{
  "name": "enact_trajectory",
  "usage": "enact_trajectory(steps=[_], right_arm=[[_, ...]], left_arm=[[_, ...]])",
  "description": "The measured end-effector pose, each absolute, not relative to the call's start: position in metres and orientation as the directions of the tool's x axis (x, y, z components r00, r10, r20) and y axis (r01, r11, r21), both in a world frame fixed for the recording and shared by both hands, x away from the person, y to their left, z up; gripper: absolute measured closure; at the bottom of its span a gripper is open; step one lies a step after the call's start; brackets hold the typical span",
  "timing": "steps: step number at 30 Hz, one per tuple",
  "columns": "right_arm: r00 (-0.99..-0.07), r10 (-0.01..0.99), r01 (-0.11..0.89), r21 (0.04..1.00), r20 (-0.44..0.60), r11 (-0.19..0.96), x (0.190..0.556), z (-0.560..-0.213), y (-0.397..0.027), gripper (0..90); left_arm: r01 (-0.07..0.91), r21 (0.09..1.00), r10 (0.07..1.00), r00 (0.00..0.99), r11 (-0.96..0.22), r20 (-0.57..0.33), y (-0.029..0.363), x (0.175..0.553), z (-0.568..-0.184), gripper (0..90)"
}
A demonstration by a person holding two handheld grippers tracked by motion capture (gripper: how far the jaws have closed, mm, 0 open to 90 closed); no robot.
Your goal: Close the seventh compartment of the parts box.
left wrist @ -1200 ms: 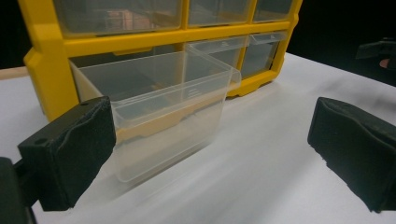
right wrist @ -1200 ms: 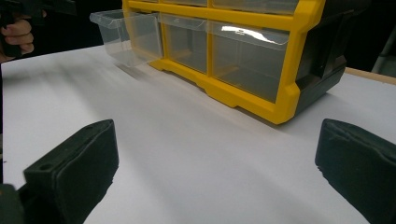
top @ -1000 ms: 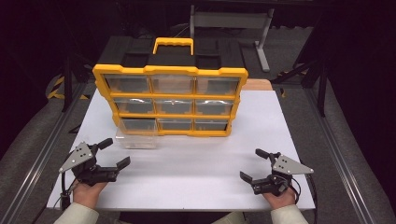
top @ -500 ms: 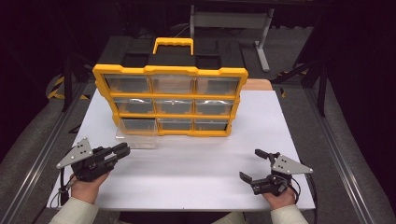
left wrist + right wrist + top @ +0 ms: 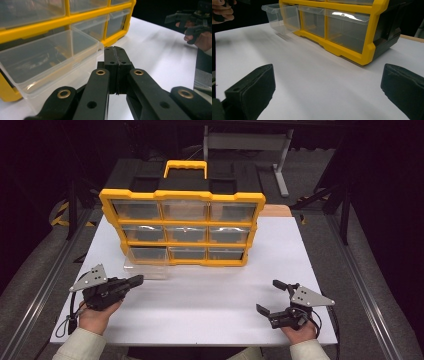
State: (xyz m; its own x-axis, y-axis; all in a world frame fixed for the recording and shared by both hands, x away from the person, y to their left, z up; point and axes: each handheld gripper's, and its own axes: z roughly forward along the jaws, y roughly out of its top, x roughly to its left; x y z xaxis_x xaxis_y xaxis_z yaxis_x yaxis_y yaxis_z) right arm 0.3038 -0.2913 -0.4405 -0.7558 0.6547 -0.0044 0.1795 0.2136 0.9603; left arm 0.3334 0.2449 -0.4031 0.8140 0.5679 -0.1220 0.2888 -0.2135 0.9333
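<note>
Pressing the fingers (image 5: 110, 62) of the left gripper (image 5: 136, 280) together, having just been closing on nothing, just beside the clear drawer (image 5: 145, 269) jutting from the bottom-left slot of the yellow organizer (image 5: 182, 195). Holding the right gripper (image 5: 269, 296) spread wide, well apart. Likely risking an off-centre push: jamming the drawer askew, or sliding the unbraced organizer backward.

A drawer (image 5: 146, 269) juts from the organizer's (image 5: 183, 227) bottom-left slot onto the table (image 5: 200, 295).

1 organizer (image 5: 182, 200), 9 drawers (image 5: 145, 262), 2 grippers (image 5: 131, 282)
</note>
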Motion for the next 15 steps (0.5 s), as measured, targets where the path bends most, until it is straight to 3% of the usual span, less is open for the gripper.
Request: enact_trajectory(steps=[15], right_arm=[[-0.758,0.652,0.181,0.961,0.001,0.209,0.304,-0.441,-0.291,0.0]], left_arm=[[0.35,0.905,0.585,0.796,-0.242,-0.151,0.24,0.345,-0.42,89.3]])
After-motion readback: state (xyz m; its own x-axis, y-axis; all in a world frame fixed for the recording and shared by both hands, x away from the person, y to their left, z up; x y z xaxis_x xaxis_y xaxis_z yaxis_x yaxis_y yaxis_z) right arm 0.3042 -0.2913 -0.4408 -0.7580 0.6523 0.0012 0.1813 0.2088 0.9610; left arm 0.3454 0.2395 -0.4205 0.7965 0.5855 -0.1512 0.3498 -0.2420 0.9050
